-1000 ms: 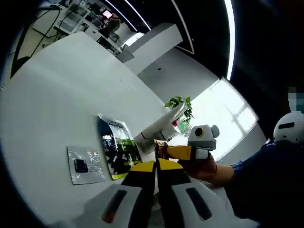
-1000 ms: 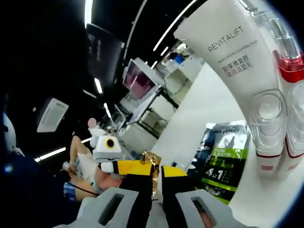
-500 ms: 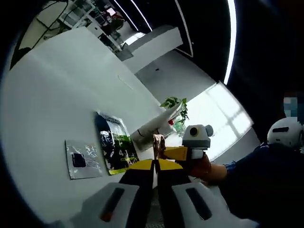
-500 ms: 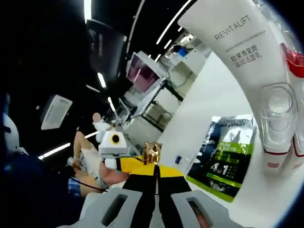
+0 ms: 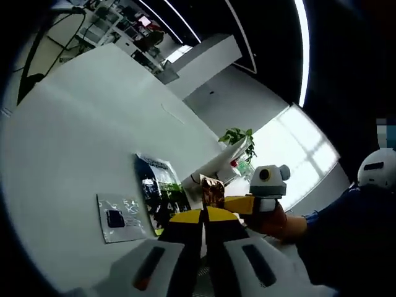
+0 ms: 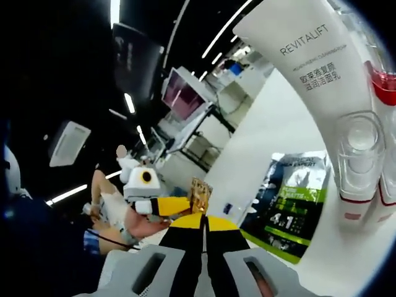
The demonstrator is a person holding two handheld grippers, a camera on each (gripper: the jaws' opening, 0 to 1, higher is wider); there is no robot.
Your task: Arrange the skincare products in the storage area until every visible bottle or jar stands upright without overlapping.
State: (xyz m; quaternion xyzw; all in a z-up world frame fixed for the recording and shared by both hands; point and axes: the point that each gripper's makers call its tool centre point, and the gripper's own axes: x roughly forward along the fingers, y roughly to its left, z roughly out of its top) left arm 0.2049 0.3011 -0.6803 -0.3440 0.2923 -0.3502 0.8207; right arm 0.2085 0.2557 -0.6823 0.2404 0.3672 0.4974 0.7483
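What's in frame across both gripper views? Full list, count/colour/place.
White squeeze tube printed REVITALIFT: 1, white, clear cap, upper right of the right gripper view.
Red-trimmed clear bottle: 1, red and clear, beside the tube at the right edge.
Dark sachet with green print: 1, black and green, flat on the table.
Silver foil sachet: 1, silver with a dark patch, flat beside the dark sachet.
Small gold-brown packet: 1, gold-brown, at the gripper tips.
White table: 1, white, under the products.
Green plant: 1, green, far end by the window.
Left gripper: yellow-black, jaws together.
Right gripper: yellow-black, jaws together.
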